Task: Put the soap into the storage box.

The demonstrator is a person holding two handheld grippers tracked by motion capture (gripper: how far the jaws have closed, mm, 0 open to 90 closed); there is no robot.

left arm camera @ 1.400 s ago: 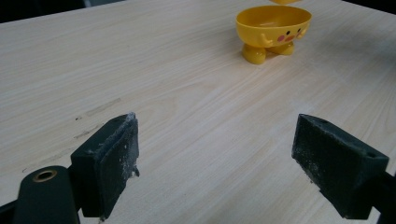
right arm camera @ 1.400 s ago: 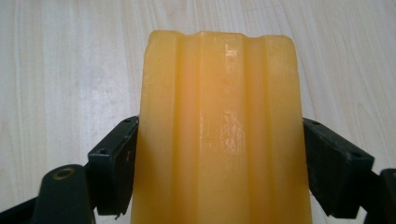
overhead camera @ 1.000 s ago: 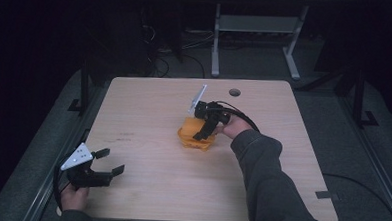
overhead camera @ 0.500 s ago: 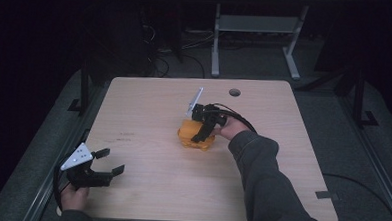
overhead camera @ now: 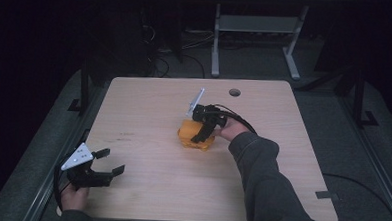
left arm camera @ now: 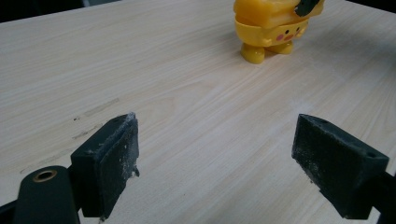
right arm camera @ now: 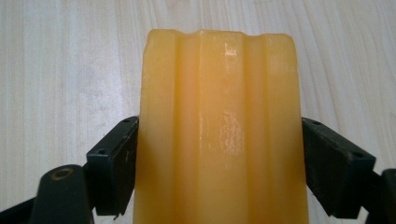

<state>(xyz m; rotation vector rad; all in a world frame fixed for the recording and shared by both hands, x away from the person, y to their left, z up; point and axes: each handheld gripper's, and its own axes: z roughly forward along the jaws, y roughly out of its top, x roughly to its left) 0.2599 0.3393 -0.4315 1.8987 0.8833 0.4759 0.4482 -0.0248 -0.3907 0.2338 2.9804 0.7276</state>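
The yellow toy (right arm camera: 219,130) at the frame's centre looks like glossy, smooth plastic with ridges. Behind it the table (left arm camera: 187,112) is pale matt wood grain — faintly scuffed at left. The left gripper (left arm camera: 224,163) pads (left arm camera: 112,154) are matt black — rough and dusty.

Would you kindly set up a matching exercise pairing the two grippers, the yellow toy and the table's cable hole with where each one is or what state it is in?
Things:
1. left gripper
2. right gripper
3. yellow toy
4. cable hole

Descriptions:
A. far side of the table
B. jaws wide apart, holding nothing, at the near left corner
C. stands mid-table on two small feet
D. jaws against both sides of the toy

Pairs: 1-B, 2-D, 3-C, 4-A
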